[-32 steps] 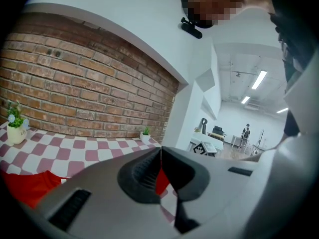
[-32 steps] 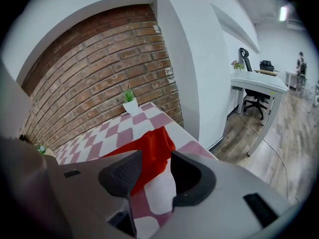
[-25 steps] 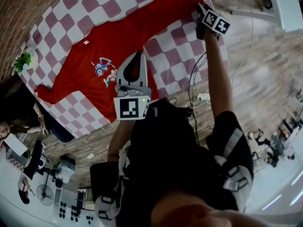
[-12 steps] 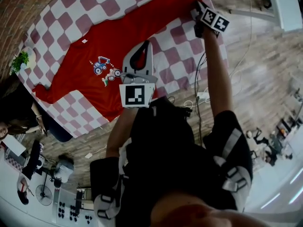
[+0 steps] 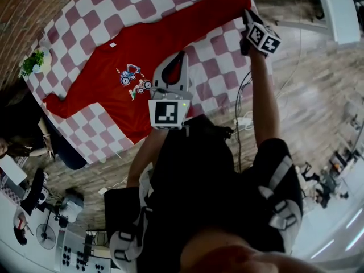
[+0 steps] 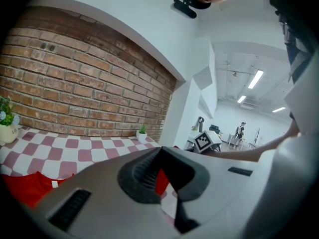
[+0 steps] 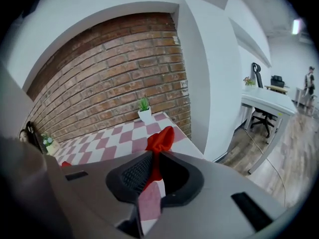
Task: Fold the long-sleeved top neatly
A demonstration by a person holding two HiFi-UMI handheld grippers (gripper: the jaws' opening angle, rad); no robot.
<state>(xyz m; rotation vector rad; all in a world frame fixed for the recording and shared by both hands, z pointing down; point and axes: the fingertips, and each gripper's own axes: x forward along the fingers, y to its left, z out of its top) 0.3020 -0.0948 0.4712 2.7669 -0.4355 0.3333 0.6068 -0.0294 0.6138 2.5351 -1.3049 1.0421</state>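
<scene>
the red top's sleeve (image 7: 162, 135) is clamped at upper right by the right claw (image 7: 151, 158), its jaws having just been closing. the left claw (image 6: 160, 150) is held fully shut.

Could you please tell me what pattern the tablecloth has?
Pink-and-white checks on the tablecloth beneath the red top; clearest in the head view.

Open-plan office, brick wall (image 7: 114, 68), white desk (image 7: 269, 106), swivel chair (image 7: 256, 74)
</scene>
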